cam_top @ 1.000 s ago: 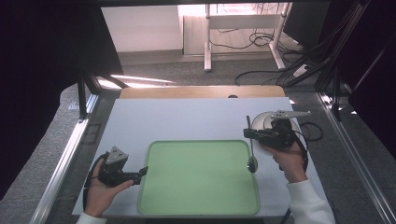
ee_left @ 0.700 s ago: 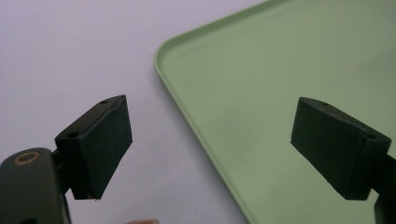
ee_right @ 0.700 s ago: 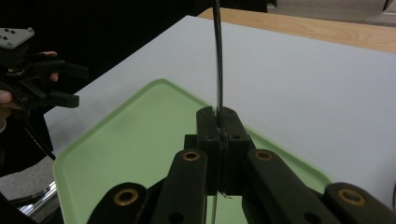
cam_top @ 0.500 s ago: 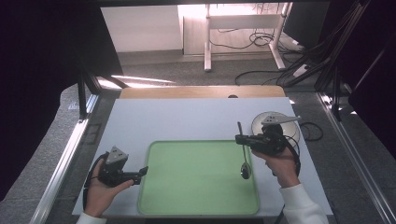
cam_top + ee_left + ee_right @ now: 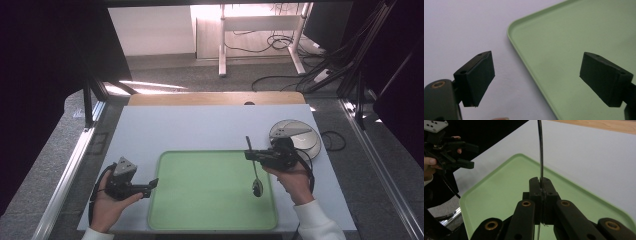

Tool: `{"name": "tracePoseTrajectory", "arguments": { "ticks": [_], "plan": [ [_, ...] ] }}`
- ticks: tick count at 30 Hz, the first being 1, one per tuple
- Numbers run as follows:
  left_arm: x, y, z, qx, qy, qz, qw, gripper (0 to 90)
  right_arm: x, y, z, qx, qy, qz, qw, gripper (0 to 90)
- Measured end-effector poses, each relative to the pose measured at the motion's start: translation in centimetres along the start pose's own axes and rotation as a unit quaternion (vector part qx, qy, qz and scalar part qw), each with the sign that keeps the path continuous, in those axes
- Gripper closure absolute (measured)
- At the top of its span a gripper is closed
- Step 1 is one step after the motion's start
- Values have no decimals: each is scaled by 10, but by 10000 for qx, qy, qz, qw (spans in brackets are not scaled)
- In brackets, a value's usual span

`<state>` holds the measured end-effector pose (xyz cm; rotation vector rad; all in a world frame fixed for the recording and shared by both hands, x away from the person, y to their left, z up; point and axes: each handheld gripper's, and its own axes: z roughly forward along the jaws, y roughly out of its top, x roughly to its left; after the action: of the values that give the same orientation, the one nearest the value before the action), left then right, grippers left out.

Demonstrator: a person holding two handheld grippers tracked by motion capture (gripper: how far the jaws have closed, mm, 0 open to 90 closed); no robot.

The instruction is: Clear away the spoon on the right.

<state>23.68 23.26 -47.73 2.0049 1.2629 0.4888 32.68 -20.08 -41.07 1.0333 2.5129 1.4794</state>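
Note:
A metal spoon [image 5: 255, 172] hangs over the right part of the green tray [image 5: 200, 200], handle up and tilted back, bowl low near the tray floor. My right gripper [image 5: 248, 156] is shut on its handle; in the right gripper view the jaws [image 5: 540, 182] pinch the thin handle [image 5: 540, 150] above the tray [image 5: 499, 190]. At the tray's left rim my left gripper [image 5: 154, 184] stands open. Its view shows the two pads [image 5: 536, 65] wide apart, straddling the tray's corner rim [image 5: 524, 50], with nothing between them.
A round white plate [image 5: 305, 137] with a grey piece on it sits at the right, just behind my right hand. The tray lies on a pale table sheet [image 5: 200, 130], with a wooden strip [image 5: 215, 98] at the far edge. The left gripper [image 5: 466, 155] appears far off.
My right gripper has carried the spoon leftward and a little nearer, from beside the plate to over the tray's right part. The left gripper has stayed put.

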Motion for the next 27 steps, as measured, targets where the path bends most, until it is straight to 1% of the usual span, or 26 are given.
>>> {"name": "tracePoseTrajectory", "arguments": {
  "ticks": [3,8,13,16,17,19,21,27],
  "plan": [
    [0,0,0,5,0,3,10000,122,2,-1,3,27,-14,-26,10000,893],
    [1,0,0,12,9,2,10000,122,8,-2,13,158,21,-80,9998,893],
    [1,-1,0,59,13,39,10000,121,9,-4,19,261,24,-69,9996,893],
    [1,0,0,59,13,40,10000,121,9,-6,22,322,-3,-66,9995,893],
    [1,0,0,29,9,7,10000,122,9,-8,26,410,-48,-65,9991,893],
    [1,0,0,32,11,11,10000,121,9,-8,28,437,-52,-63,9990,893],
    [1,0,0,25,13,6,10000,121,10,-11,34,534,-66,-102,9985,893],
    [1,-1,0,22,18,3,10000,122,12,-13,43,669,-89,-155,9976,892]
  ]
}}
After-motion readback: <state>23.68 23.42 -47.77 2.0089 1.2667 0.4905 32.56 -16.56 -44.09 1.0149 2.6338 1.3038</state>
